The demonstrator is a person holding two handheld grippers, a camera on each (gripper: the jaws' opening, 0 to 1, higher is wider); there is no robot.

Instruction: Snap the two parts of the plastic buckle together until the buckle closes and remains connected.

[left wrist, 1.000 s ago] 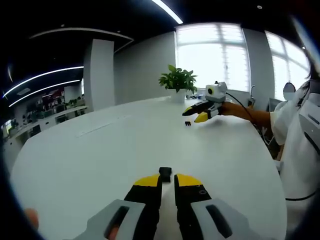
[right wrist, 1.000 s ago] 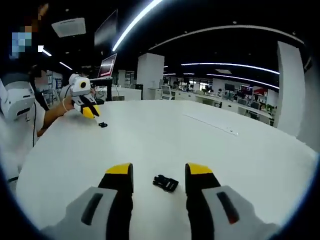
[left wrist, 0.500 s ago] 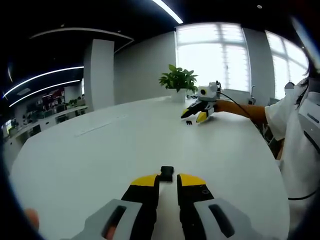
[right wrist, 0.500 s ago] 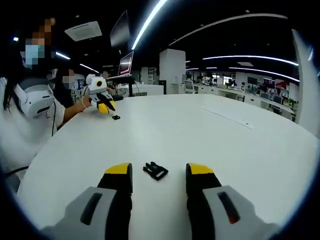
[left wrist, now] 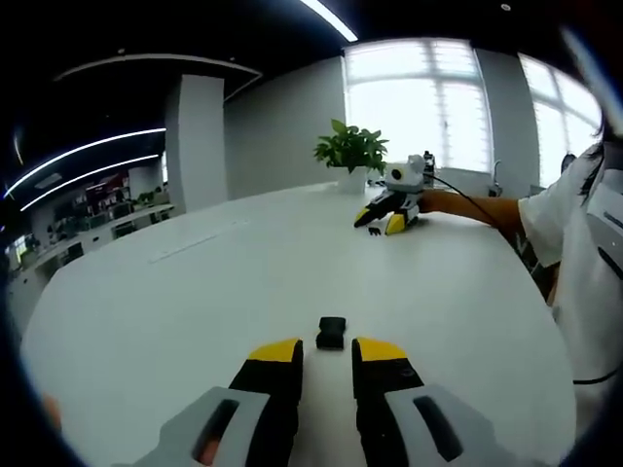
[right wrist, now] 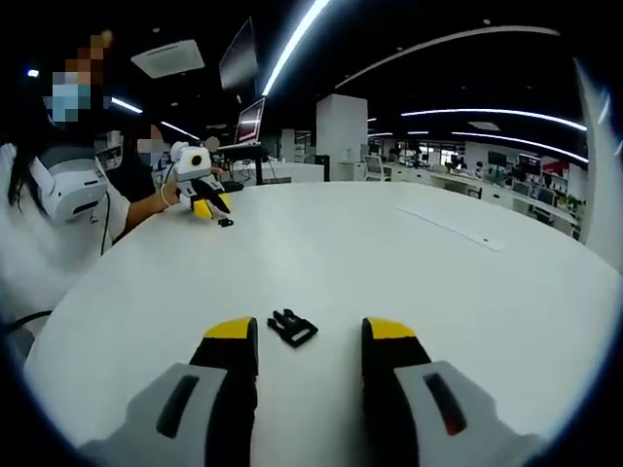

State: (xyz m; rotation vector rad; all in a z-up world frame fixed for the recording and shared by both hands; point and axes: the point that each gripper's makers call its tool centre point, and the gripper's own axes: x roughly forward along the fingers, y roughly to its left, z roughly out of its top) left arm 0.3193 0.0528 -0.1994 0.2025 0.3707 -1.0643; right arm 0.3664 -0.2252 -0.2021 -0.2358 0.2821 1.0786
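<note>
On the white round table (left wrist: 175, 292), small black plastic socket piece (left wrist: 331, 332) lies before the slightly parted, empty left gripper (left wrist: 326, 352); black pronged plastic piece (right wrist: 292, 327) lies between the wide-apart, empty right gripper (right wrist: 310, 333) jaws.

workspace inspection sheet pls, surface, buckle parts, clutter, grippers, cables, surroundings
surface: white table, bare and glossy.
job's things: socket half of the buckle lies just ahead of the left hand-held gripper; pronged half of the buckle lies ahead of the right hand-held gripper, nearer its left jaw. The halves are far apart, not joined.
clutter: nothing seen.
grippers: both open, holding nothing.
cables: a dark cable runs back along the person's arm in the left gripper view.
surroundings: potted plant by bright windows; open office with monitors; ceiling strip lights.
</note>
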